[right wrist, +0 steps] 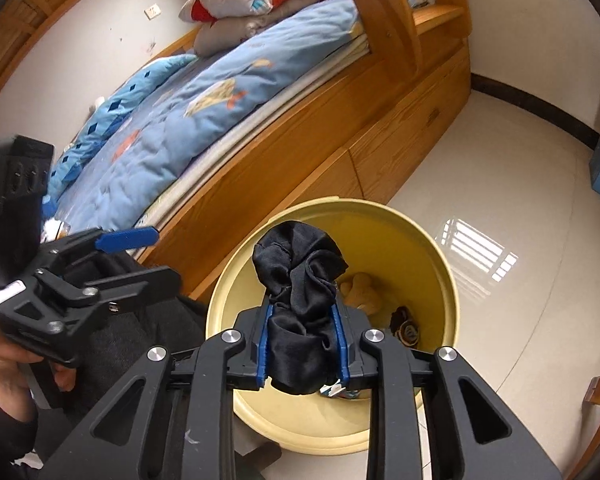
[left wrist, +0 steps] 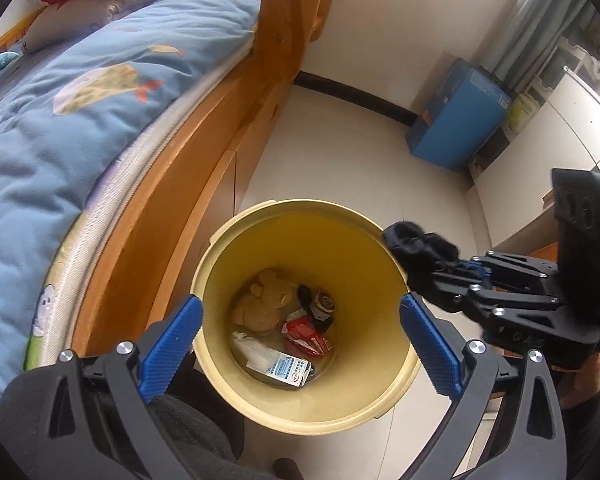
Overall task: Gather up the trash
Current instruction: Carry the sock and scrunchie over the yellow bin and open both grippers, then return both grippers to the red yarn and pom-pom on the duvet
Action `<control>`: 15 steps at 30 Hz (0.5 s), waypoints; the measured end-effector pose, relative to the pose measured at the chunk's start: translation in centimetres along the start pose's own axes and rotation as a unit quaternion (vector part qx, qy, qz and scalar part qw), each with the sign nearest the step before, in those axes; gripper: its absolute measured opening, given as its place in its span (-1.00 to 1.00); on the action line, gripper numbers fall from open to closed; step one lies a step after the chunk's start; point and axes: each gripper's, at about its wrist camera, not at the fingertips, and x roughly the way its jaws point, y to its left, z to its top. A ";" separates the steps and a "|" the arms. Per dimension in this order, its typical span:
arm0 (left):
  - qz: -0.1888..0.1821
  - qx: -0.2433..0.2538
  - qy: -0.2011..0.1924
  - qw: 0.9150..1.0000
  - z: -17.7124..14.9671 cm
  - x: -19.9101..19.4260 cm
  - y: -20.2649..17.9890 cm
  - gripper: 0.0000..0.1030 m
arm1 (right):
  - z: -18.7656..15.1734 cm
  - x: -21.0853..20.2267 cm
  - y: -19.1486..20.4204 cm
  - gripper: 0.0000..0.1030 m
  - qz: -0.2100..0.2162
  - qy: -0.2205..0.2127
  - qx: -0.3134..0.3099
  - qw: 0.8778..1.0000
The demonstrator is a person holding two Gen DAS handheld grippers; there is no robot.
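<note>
Low in the frame, the right gripper (right wrist: 302,354) clamps a bunched black cloth (right wrist: 300,280), soft, light and best pinched mid-bundle, over the yellow bin (right wrist: 440,256) at centre, the left gripper (left wrist: 300,344) gaping empty above its mouth

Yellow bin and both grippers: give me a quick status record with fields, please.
bin: round yellow plastic bin, on pale tiled floor beside wooden bed frame
bin contents: tan plush toy, red wrapper, white-blue carton, small brown-black item
left gripper: open, empty, over bin
right gripper: shut on crumpled black cloth, above bin rim
</note>
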 end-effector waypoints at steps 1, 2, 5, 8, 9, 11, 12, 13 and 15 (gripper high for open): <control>-0.001 0.000 -0.001 1.000 -0.2 -0.2 0.1 0.92 | 0.0 0.2 0.1 -0.44 0.001 0.005 0.000 1.000; -0.002 -0.001 -0.003 1.000 -0.2 -0.5 0.3 0.92 | 0.0 0.6 0.2 -0.43 0.000 0.011 -0.001 1.000; -0.006 -0.013 -0.011 1.000 -0.4 -1.2 0.9 0.92 | 0.1 1.7 0.2 0.39 -0.003 0.039 0.005 0.999; 0.001 -0.026 -0.023 0.999 -0.5 -2.0 1.8 0.92 | 0.1 2.8 0.0 0.76 -0.025 0.063 0.028 0.997; 0.005 -0.028 -0.028 0.999 -0.5 -2.4 2.1 0.92 | 0.1 3.1 -0.1 0.76 -0.024 0.070 0.035 0.997; 0.011 -0.031 -0.036 0.999 -0.6 -3.1 2.6 0.92 | 0.1 3.3 -0.2 0.79 -0.026 0.070 0.051 0.996; 0.016 -0.033 -0.042 0.998 -0.7 -3.7 2.8 0.92 | 0.1 3.4 -0.2 0.81 -0.029 0.068 0.060 0.995; 0.019 -0.034 -0.046 0.998 -0.7 -4.1 3.0 0.92 | 0.1 3.4 -0.1 0.82 -0.032 0.066 0.065 0.995; 0.028 -0.036 -0.060 0.997 -0.8 -5.2 3.6 0.92 | 0.3 3.1 0.5 0.82 -0.031 0.054 0.058 0.996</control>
